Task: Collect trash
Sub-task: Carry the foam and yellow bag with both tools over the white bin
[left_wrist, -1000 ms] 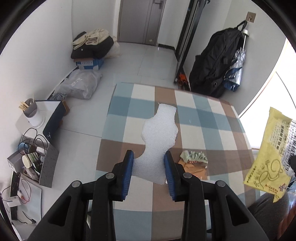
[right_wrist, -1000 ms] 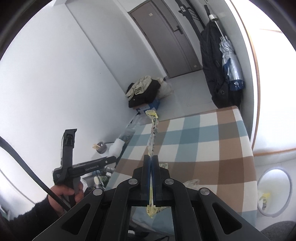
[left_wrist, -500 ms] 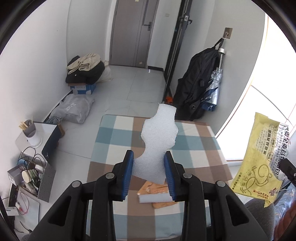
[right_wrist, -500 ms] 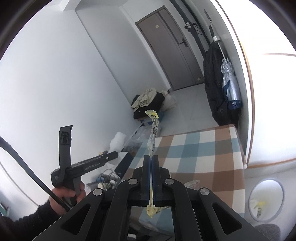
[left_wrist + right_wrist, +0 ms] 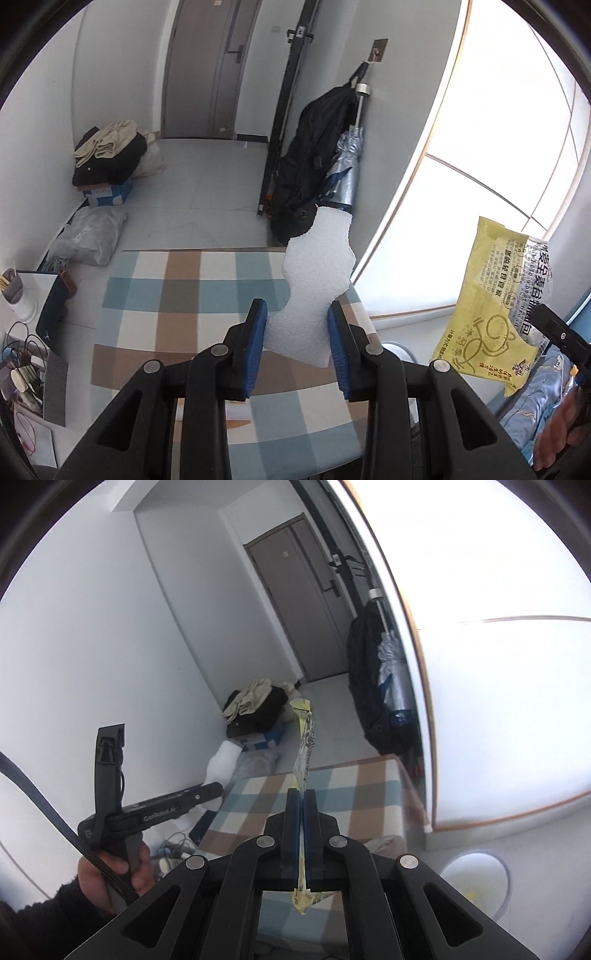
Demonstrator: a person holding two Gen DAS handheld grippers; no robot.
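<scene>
My left gripper (image 5: 297,325) is shut on a white foam sheet (image 5: 317,280) and holds it up above the checked table (image 5: 177,306). The foam (image 5: 221,762) and the left gripper's body (image 5: 155,810) also show in the right wrist view. My right gripper (image 5: 303,797) is shut on a yellow printed wrapper (image 5: 304,749), seen edge-on and standing up from the jaws. The wrapper (image 5: 495,306) hangs at the right in the left wrist view. A round white bin (image 5: 476,880) with yellow scraps inside stands on the floor right of the table.
An orange packet (image 5: 232,424) lies on the table under the left gripper. A black bag and a folded umbrella (image 5: 343,166) hang on the wall past the table. Bags and clothes (image 5: 107,155) lie on the floor at left. A shelf with cables (image 5: 22,354) stands left of the table.
Both grippers have risen and swung right with their loads. The foam sheet has lifted off the table. The table now sits lower and smaller in both views, and the bin shows more.
</scene>
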